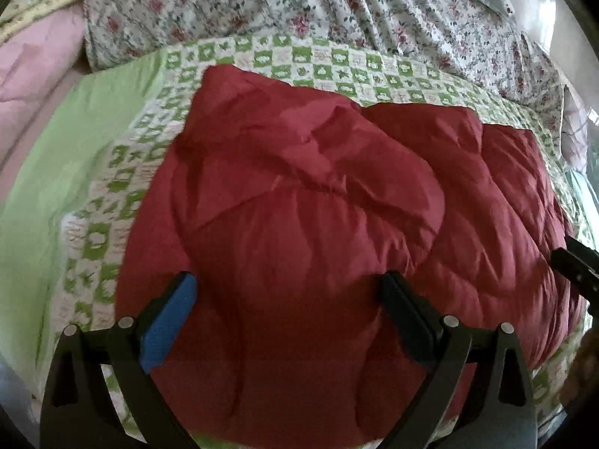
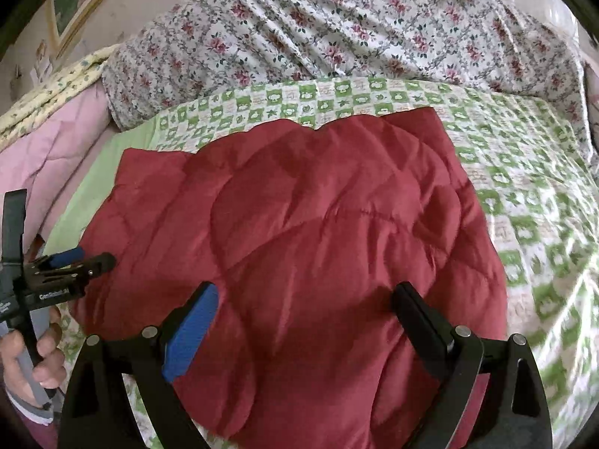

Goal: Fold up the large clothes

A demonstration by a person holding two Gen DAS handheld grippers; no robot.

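Bedding filled most of both views: a flowered quilt [image 2: 337, 33] was bunched along the far side, a pink blanket [image 1: 33, 71] lay at the left, and a green checked sheet [image 2: 524, 187] covered the flat working area. On that sheet lay the task's thing, a red padded jacket [image 1: 307, 202], a puffy quilted garment taking up the centre of each view.

Judging by its outline, the folding looked partly done. The jacket formed a compact, roughly rectangular bundle with no loose sleeve sticking out, and the left wrist view showed one rounded layer lying over another, which suggested the sides had already been turned in. The far edge ran fairly straight in the right wrist view. What seemed left was at least one more fold to halve the bundle, then some pressing down, since the padding stood high and would likely spring back.

The left gripper [image 1: 288, 288] hovered above the near part of the jacket with its fingers spread wide and nothing between them. The right gripper [image 2: 305, 297] did the same, fingers wide apart over the red cloth and gripping nothing. Whether either fingertip actually touched the fabric could not be told. A hand [image 2: 33, 359] on the left gripper's handle showed at the edge of the right wrist view.
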